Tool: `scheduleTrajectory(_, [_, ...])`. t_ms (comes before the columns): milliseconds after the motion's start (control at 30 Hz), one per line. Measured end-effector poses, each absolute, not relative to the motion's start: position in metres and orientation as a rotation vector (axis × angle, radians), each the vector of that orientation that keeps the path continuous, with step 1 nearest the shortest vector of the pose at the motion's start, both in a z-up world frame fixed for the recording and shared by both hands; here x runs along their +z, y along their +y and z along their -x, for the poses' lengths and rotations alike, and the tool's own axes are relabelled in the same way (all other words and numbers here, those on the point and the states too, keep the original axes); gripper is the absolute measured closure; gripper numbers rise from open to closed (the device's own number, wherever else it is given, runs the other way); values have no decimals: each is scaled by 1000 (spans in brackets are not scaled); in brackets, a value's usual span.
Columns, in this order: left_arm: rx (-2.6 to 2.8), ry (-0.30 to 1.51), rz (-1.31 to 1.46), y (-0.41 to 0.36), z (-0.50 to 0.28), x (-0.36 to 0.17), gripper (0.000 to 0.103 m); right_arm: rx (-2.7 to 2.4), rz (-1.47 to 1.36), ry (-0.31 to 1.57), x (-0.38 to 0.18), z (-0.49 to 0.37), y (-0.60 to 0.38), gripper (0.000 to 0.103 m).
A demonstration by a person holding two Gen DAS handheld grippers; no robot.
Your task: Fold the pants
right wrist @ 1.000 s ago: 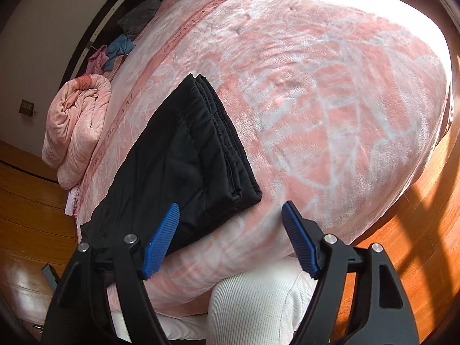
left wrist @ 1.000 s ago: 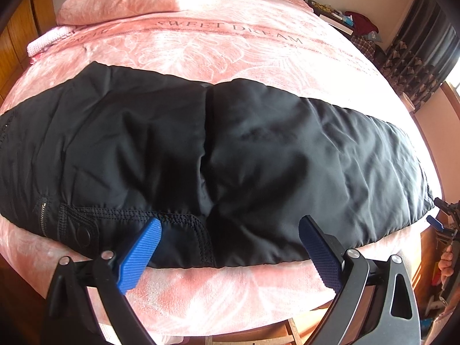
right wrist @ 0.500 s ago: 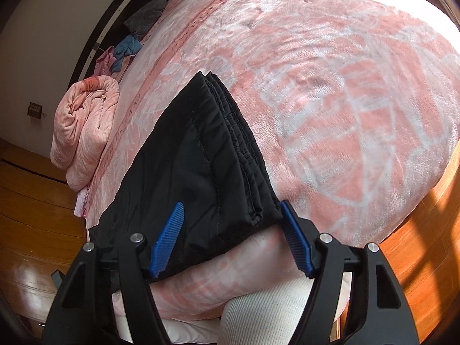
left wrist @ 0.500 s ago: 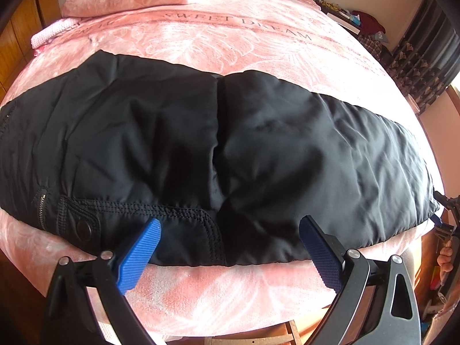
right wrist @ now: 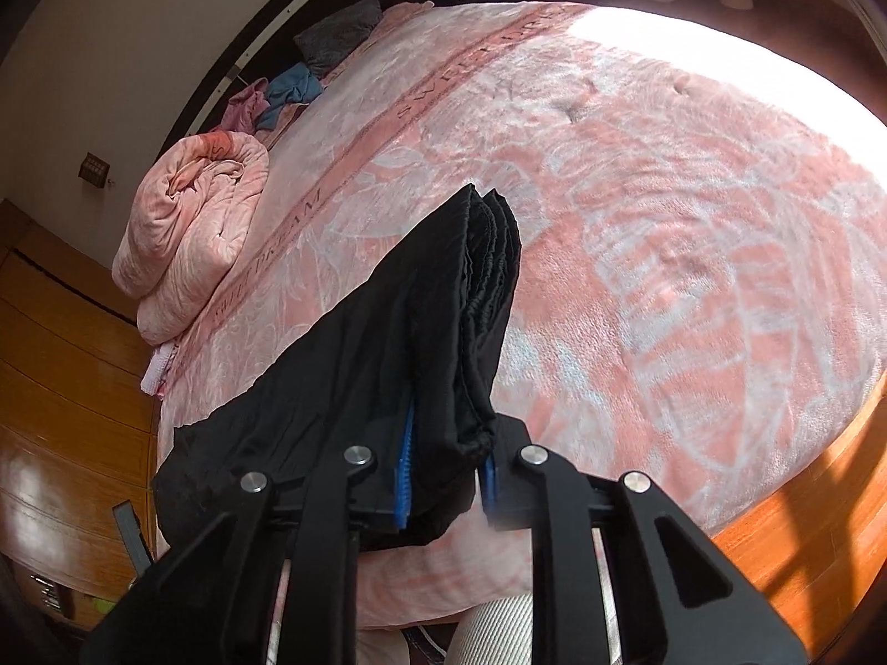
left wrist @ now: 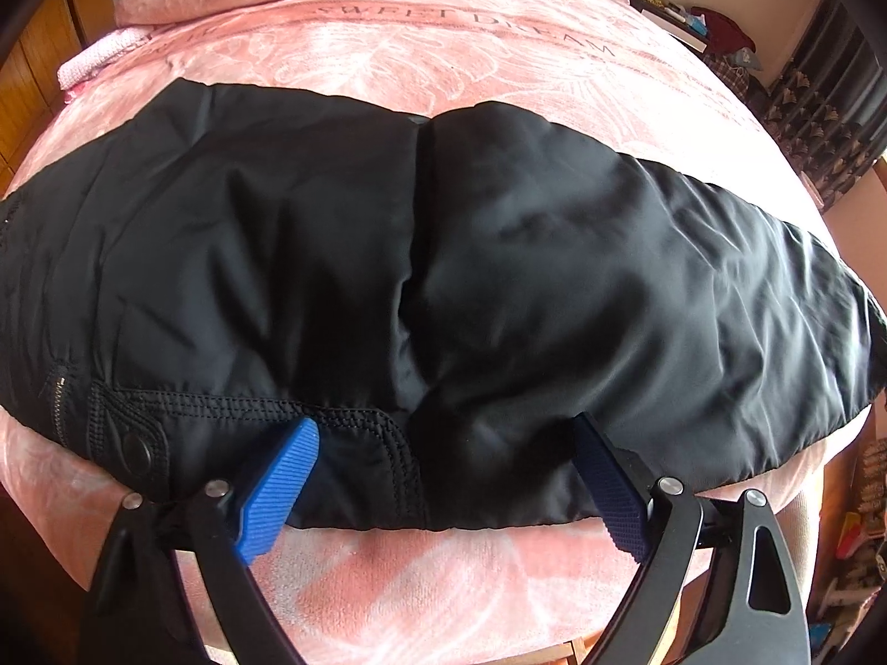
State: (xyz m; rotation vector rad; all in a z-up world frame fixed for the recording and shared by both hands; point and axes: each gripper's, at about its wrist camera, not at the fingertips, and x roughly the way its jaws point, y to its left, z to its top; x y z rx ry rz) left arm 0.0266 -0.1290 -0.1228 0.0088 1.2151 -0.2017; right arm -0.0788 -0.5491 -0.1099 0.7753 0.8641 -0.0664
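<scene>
Your right gripper (right wrist: 443, 476) has just closed, now clamped on the pants (right wrist: 388, 343) hem, apparently lifted; left gripper (left wrist: 443, 476) fingers apart, narrowing slightly.

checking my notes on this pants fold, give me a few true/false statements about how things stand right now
1. The right gripper is clamped on the hem end of the black pants. True.
2. The left gripper is shut on the pants. False: its jaws stand wide open over the near edge, by the waistband snap.
3. The pants lie on a pink blanket. True.
4. The blanket is plain, with no lettering. False: it reads SWEET DREAM.
5. A rolled pink quilt sits on the bed. True.
</scene>
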Motion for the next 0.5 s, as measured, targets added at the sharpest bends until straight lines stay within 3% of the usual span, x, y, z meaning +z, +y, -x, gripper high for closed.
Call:
scheduleTrajectory(33, [-198,1210,-4,-130,-27,-122,21,-65,-764,866,-108,78,-549,85])
scheduleTrajectory(167, [-182,1202,0,-138,-29,-120,35,-67,-758,865,-106,77,-549,85])
scheduleTrajectory(267, [-207,1199,-1,-149,-29,-121,61,-63,-785,844,-104,79,-550,85])
scheduleTrajectory(500, [-174,1184,-50,-170,-29,-125,69,-55,-786,819,-91,81,-554,86])
